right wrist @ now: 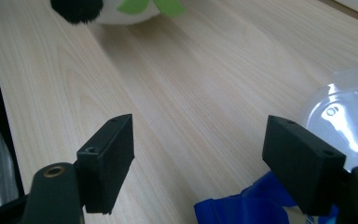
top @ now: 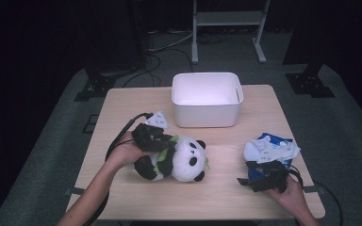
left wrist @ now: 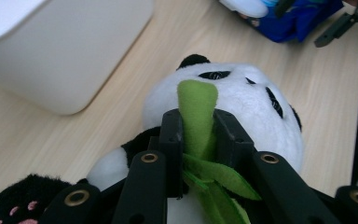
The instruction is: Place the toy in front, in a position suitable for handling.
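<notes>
A black-and-white panda plush [top: 185, 161] lies on its side on the wooden table [top: 136, 101], left of centre. My left gripper [top: 168, 143] reaches over its body and is shut on the green felt leaf [left wrist: 196, 112] at the panda's chest. In the left gripper view both black jaws pinch that leaf, with the panda's white head [left wrist: 247, 105] just beyond. At the front right, my right gripper [top: 246, 174] stands open beside a blue and white plastic bag [top: 271, 148]. In the right gripper view its jaws are wide apart over bare wood, my right gripper [right wrist: 198, 154] holding nothing, and the bag [right wrist: 242, 210] lies at the lower right.
A white rectangular bin [top: 207, 110] stands at the back middle of the table, close behind the panda, and appears as the bin [left wrist: 70, 56] in the left gripper view. Bare wood lies between the panda and the bag. Dark floor, cables and stands surround the table.
</notes>
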The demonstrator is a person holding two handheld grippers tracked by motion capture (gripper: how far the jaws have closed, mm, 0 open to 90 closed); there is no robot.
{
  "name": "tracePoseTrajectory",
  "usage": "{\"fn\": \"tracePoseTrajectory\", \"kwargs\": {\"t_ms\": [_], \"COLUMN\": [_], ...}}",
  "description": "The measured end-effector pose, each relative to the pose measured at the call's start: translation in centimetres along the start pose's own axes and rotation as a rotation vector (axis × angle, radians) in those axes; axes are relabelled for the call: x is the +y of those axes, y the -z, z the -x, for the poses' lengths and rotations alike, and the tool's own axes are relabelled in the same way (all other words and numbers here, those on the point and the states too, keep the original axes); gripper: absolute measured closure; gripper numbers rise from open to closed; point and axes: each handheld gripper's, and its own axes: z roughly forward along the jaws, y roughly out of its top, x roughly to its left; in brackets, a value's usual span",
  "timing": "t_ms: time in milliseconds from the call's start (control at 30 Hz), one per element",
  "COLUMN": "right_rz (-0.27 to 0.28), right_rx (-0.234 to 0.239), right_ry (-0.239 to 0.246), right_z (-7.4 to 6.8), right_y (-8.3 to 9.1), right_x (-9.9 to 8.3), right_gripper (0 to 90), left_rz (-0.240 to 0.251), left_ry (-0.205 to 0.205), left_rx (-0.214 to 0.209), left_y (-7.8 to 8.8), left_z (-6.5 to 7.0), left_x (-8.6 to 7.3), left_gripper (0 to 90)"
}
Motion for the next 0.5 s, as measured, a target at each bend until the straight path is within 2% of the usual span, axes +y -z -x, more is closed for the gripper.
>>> {"fn": "tracePoseTrajectory", "kwargs": {"t_ms": [100,300,500], "right_rz": [0.011,0.020,0.020], "right_rx": [-0.009,-0.028,-0.035], "right_ry": [-0.006,-0.020,-0.034], "right_z": [0.2,0.6,1.0], "right_y": [0.6,1.2,1.4], "right_x": [-0.2,-0.5,-0.9], "right_gripper": [23.6,23.5,23.5], "left_rz": [0.010,0.013,0.019], "left_ry": [0.016,0.015,0.029], "left_rx": [-0.017,-0.045,-0.085], "left_y": [-1.1,-2.4,-3.7], "left_z": [0.6,1.7,2.5], "left_x": [1.0,2.2,2.2], "left_gripper": [73.8,73.8,73.7]}}
